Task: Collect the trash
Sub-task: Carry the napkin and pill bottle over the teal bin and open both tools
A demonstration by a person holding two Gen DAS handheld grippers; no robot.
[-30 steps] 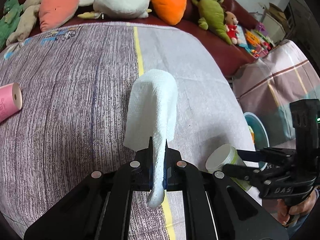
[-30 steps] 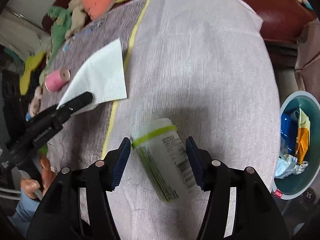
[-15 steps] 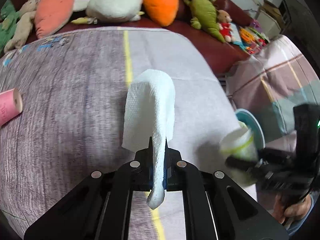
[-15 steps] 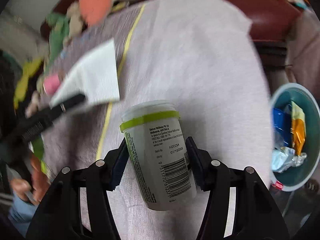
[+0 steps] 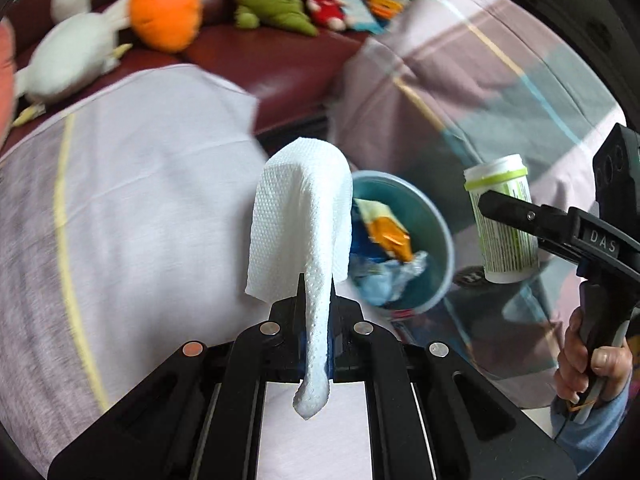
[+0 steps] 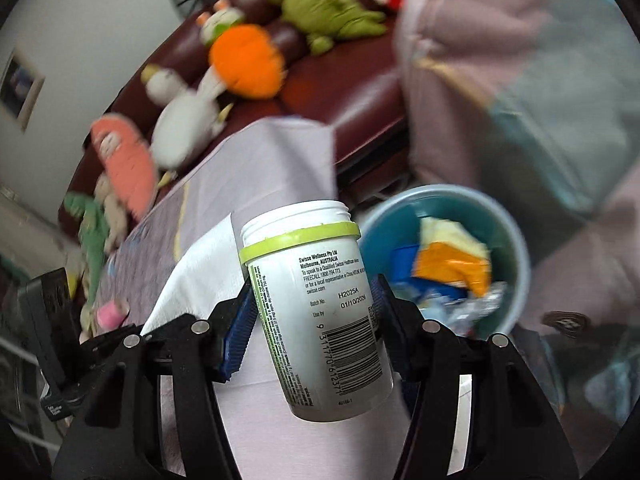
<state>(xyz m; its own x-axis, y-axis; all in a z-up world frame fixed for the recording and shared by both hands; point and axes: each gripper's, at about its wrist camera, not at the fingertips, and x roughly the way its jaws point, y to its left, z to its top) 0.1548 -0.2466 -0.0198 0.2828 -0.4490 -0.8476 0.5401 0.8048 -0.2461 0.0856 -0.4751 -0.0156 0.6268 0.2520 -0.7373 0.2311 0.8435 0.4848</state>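
Observation:
My left gripper (image 5: 316, 300) is shut on a white paper towel (image 5: 300, 220) that droops over its tips, held above the bed's edge just left of a teal trash bin (image 5: 432, 216). My right gripper (image 6: 314, 304) is shut on a white bottle with a green band (image 6: 320, 312), upright and lidless, carried in the air beside the same trash bin (image 6: 516, 248). The bin holds orange, blue and silver wrappers. In the left wrist view the bottle (image 5: 504, 220) hangs to the right of the bin, with a hand (image 5: 592, 364) on the right gripper's handle.
A bed with a striped purple and grey cover (image 5: 140, 200) lies left. Behind it a dark red sofa (image 5: 280, 60) carries plush toys, among them an orange carrot (image 5: 164, 8). A pink roll (image 6: 110, 314) lies on the bed. A pastel blanket (image 5: 480, 80) fills the right.
Both grippers swung right from over the bed toward the teal bin. The bottle came up off the cover and stands upright in the right gripper. The towel stayed clamped in the left.

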